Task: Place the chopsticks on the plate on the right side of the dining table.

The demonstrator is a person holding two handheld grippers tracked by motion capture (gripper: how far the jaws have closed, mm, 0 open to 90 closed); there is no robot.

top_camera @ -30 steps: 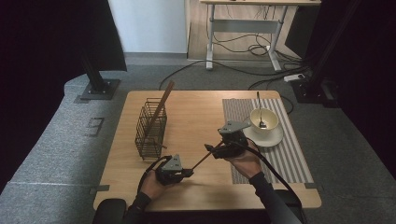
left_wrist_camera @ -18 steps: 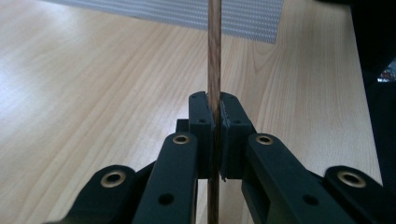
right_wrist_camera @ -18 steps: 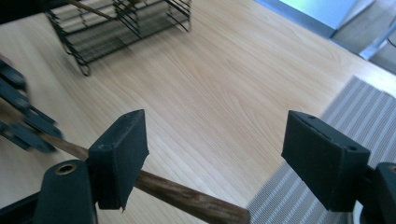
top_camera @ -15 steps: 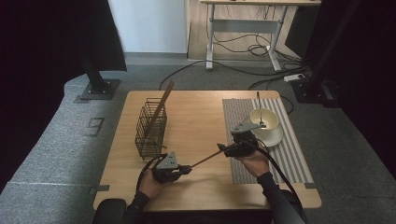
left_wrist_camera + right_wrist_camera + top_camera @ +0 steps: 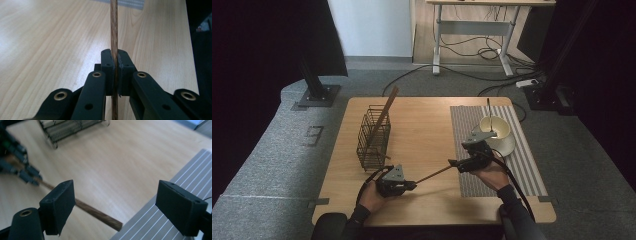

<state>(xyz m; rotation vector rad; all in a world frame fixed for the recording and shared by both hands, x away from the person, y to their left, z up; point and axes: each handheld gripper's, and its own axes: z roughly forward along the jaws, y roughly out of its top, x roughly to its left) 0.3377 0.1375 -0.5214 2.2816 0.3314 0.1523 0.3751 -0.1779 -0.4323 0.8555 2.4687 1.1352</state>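
Left gripper view: left hand-held gripper (image 5: 115,66) clamps a round wooden stick (image 5: 114,27) (dark-grained); right hand-held gripper (image 5: 125,202) gapes, just opening.

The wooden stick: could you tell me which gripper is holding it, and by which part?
The left gripper is shut on the wooden stick near one end. The right gripper, jaws open and just widened, holds nothing.

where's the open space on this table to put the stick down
The widest bare patch is the light wooden tabletop between the black wire basket and the grey striped mat. The mat's near half is also free. It is crowded at the white bowl, and where both tongs meet the thin brown wooden stick.
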